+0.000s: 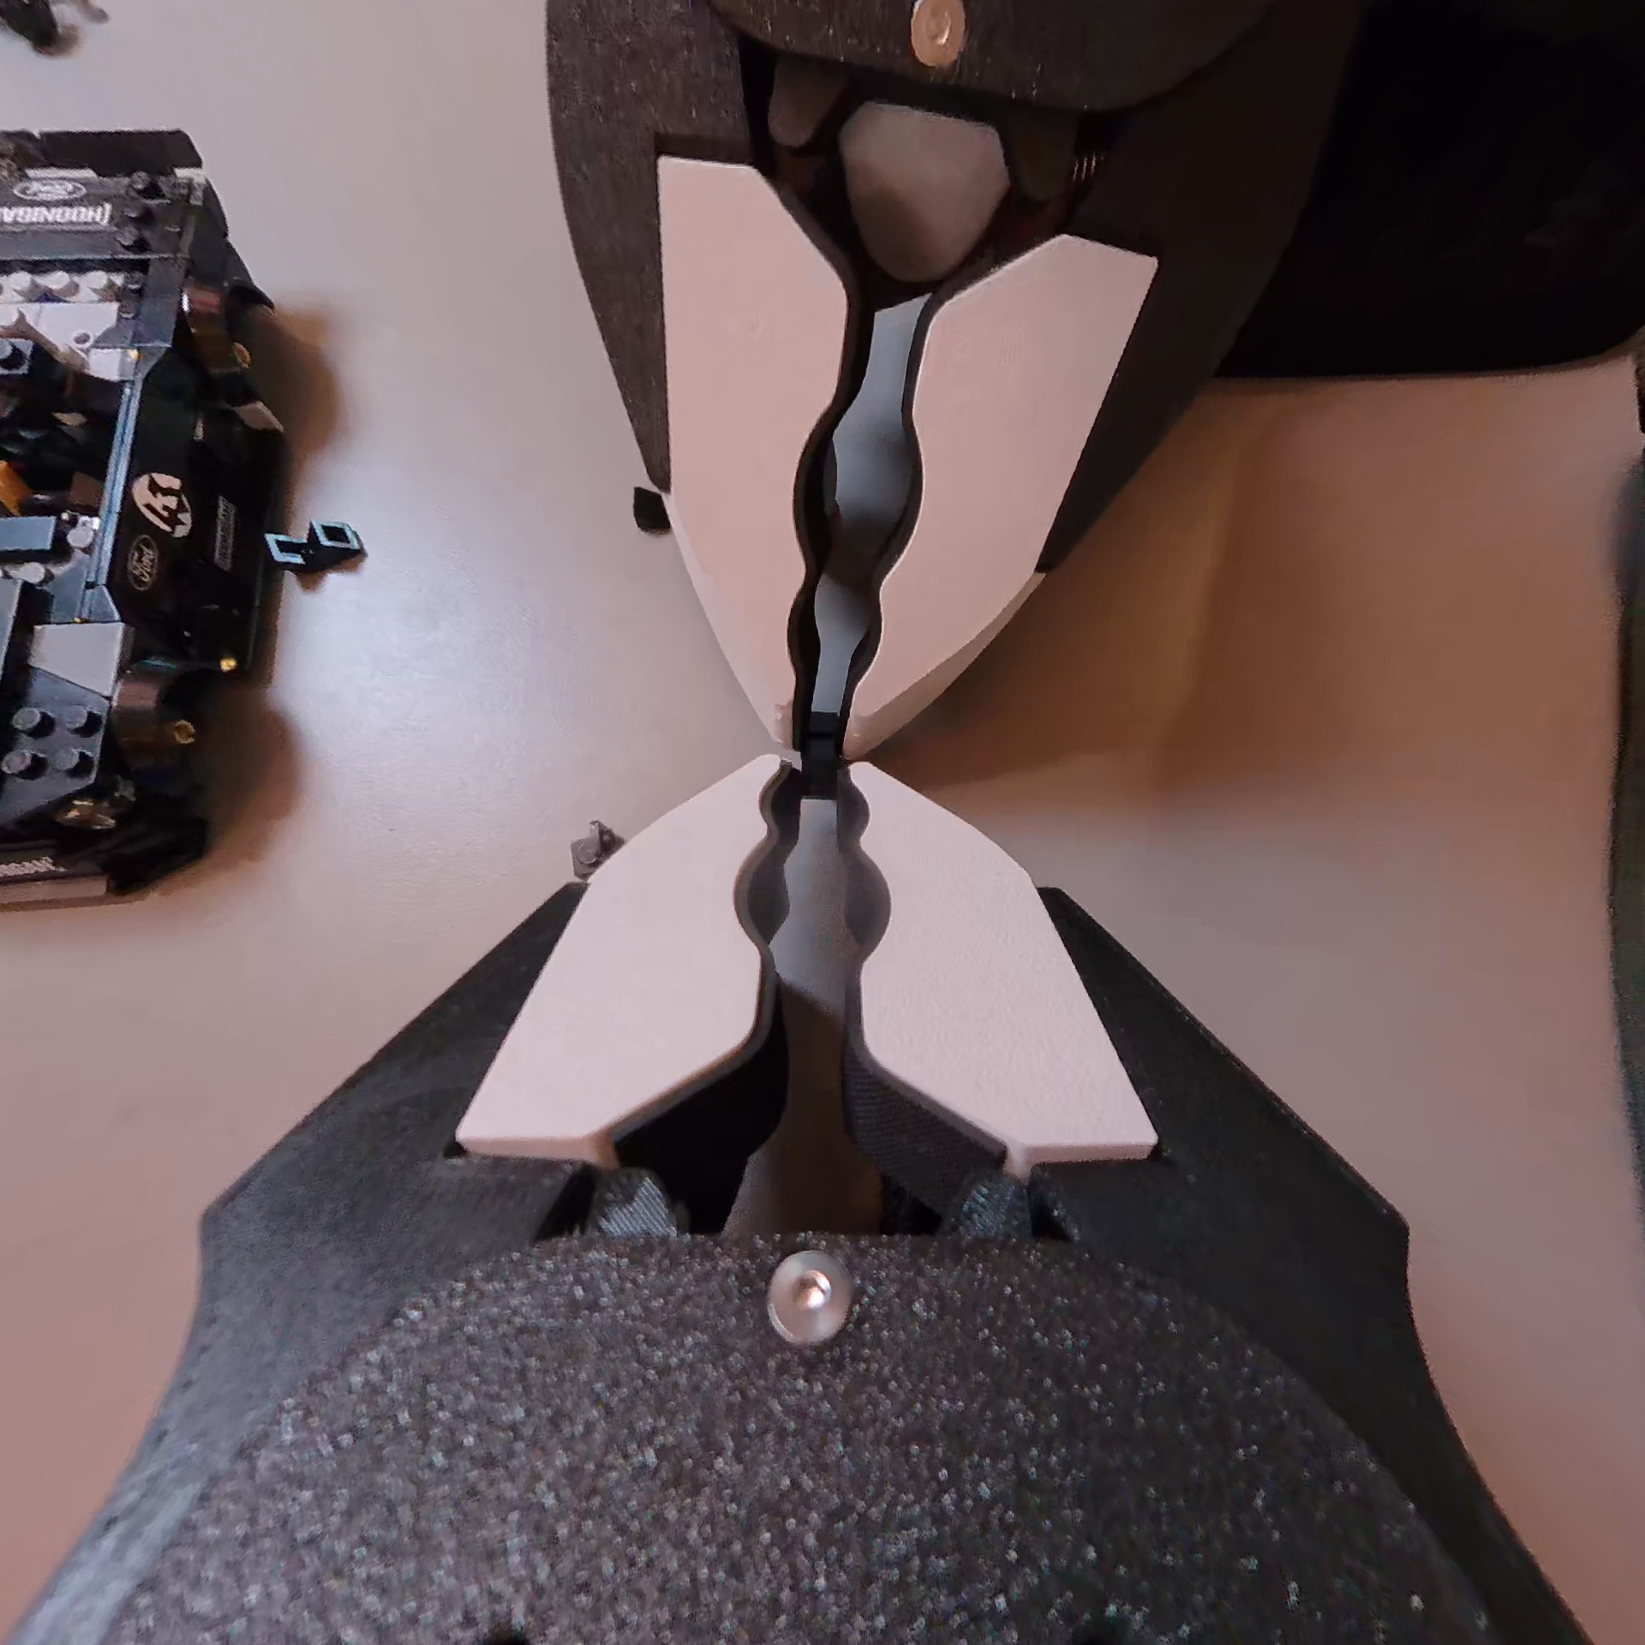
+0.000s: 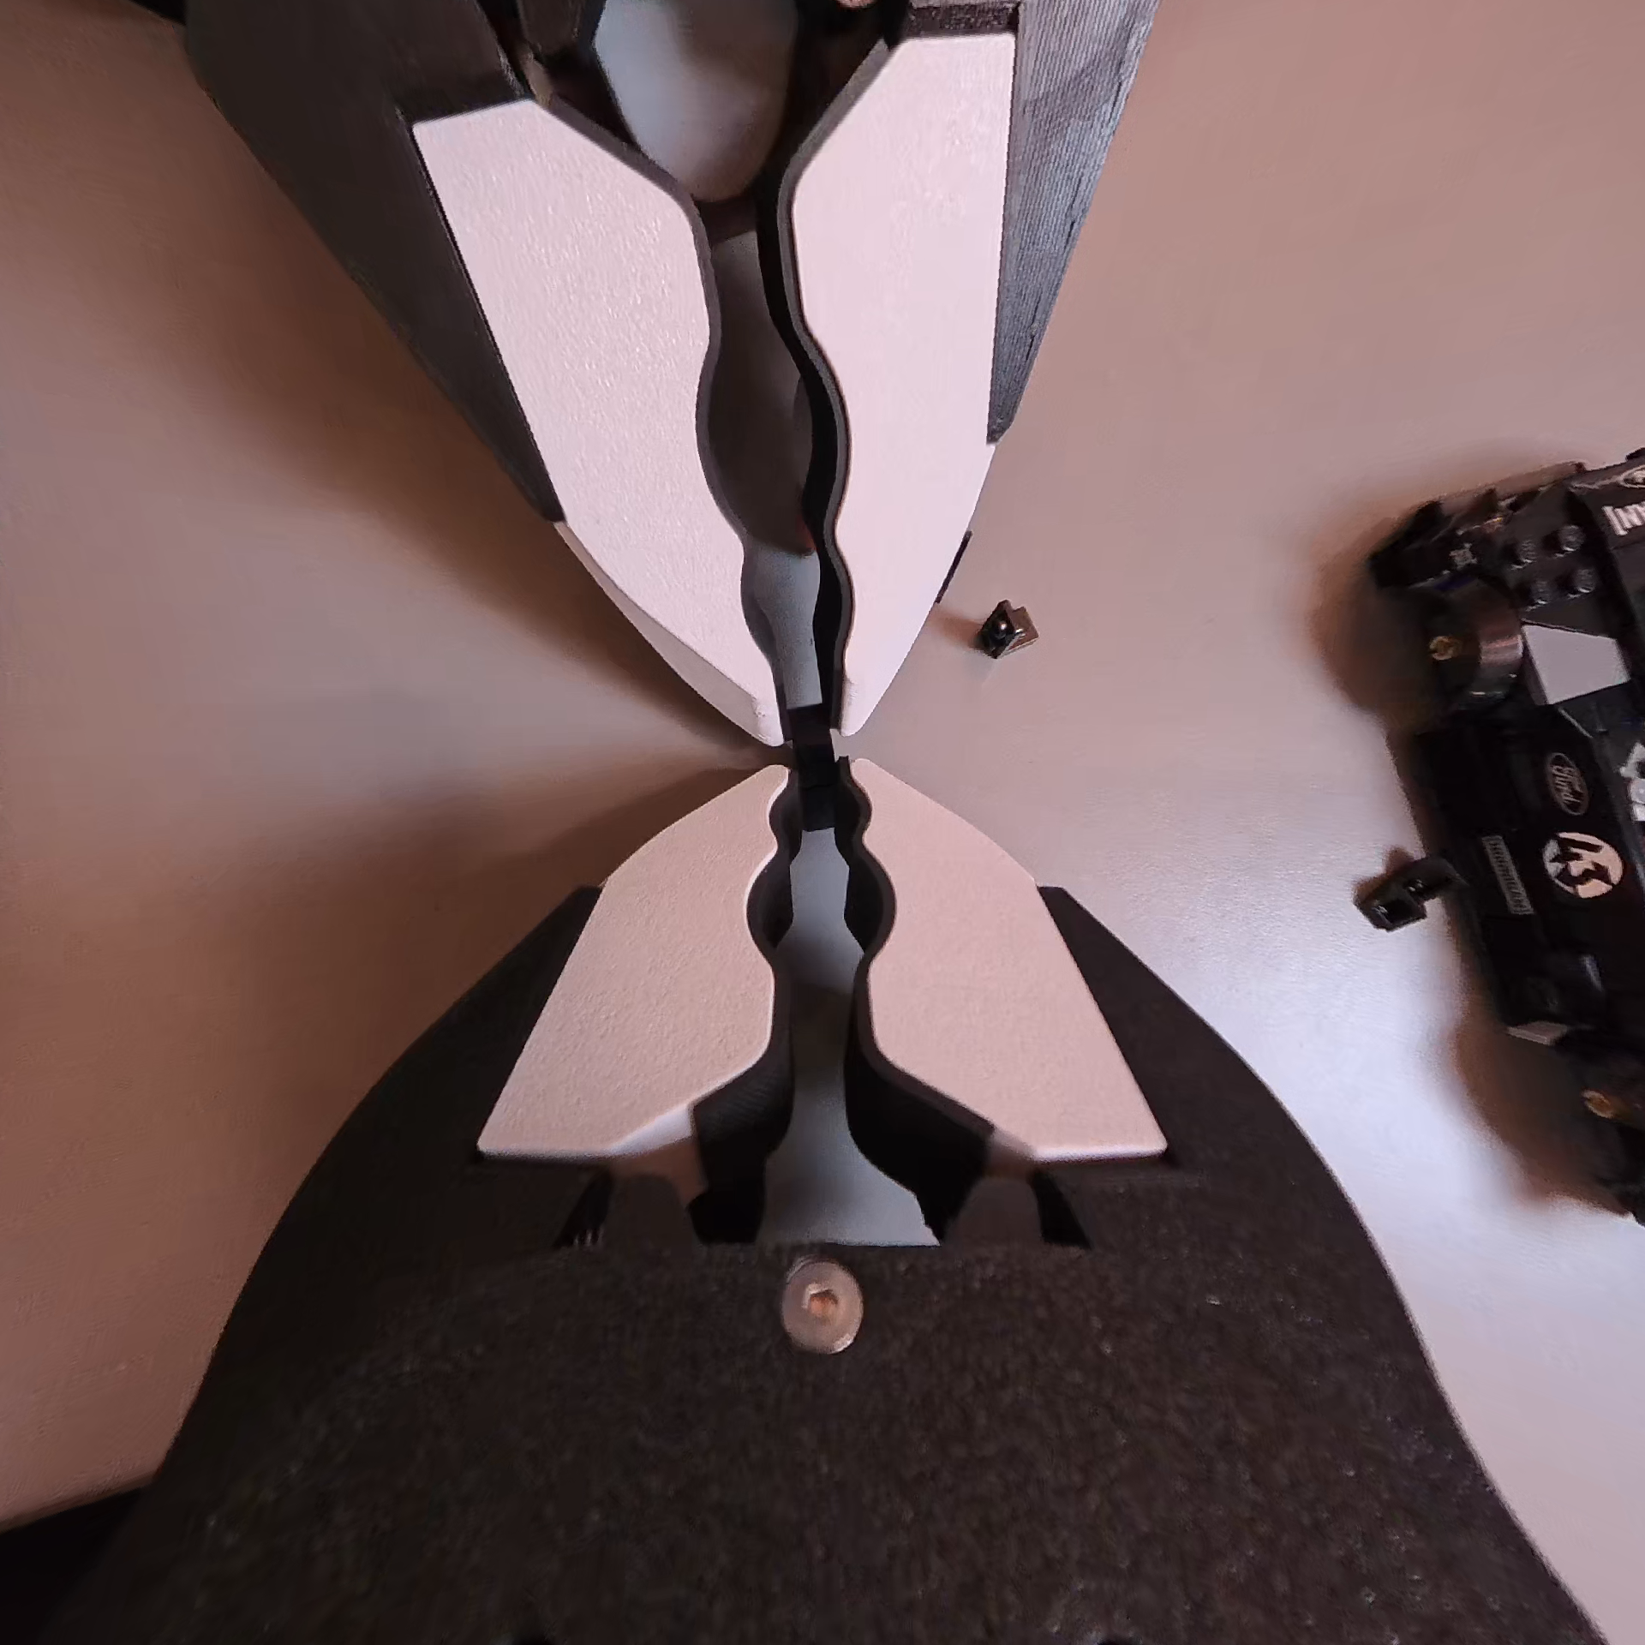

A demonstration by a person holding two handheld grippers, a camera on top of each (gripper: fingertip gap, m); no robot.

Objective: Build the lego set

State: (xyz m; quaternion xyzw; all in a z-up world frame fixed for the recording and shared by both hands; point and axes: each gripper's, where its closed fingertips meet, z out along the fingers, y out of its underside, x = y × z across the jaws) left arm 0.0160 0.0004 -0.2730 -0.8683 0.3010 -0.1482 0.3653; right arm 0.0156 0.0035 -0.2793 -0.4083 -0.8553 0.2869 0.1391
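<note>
Grippers, left (image 1: 821, 783) and right (image 2: 814, 783), meet tip to tip, both pinching apparently one small black piece (image 1: 821, 746) above the table (image 1: 427, 641).

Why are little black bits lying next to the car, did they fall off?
Can't tell. Loose black pieces lie on the table beside the black lego car, and a grey one farther off; they may be unused parts. Nothing looks broken. Both grippers, left and right, pinch one small black piece tip to tip.
</note>
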